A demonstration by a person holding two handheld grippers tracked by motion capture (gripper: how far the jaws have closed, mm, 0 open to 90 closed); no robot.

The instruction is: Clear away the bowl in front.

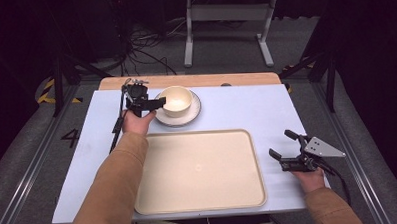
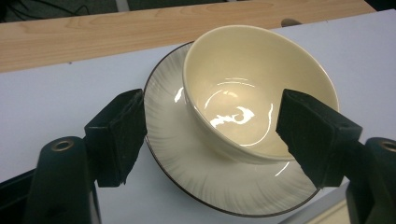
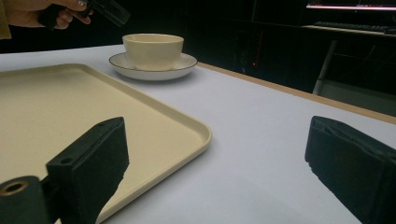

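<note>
On the high view, the left gripper [image 1: 147, 102] sits at about ten o'clock on the worktop [image 1: 236, 108], held in the person's left hand [image 1: 137, 121], and it is right up against the bowl [image 1: 176, 100]. The bowl stands on a dark-rimmed saucer [image 1: 195, 113] at roughly eleven o'clock, just beyond the far edge of the tray [image 1: 198, 169]. The jaws are spread wide and grip nothing. In the left gripper view one pad sits over the saucer's [image 2: 187, 158] near-left rim at eight o'clock. The other overlaps the bowl's [image 2: 247, 84] rim at four o'clock, but whether it touches cannot be told. So the bowl lies between and just ahead of the jaws, offset toward the right-hand pad. I judge that any closing move turns on whether the jaws straddle the bowl wall or the whole saucer. A round bowl has no long axis to line up with.

The empty tray fills the middle of the worktop.

At four o'clock the right gripper [image 1: 284, 148] rests off the tray's right edge, jaws wide apart and empty, well away from the bowl; the left hand is plainly nearer. The right gripper view adds a low side-on look: the bowl [image 3: 153, 50] sits centred and upright on its saucer [image 3: 187, 63], beyond the tray's [image 3: 93, 107] far corner.
</note>
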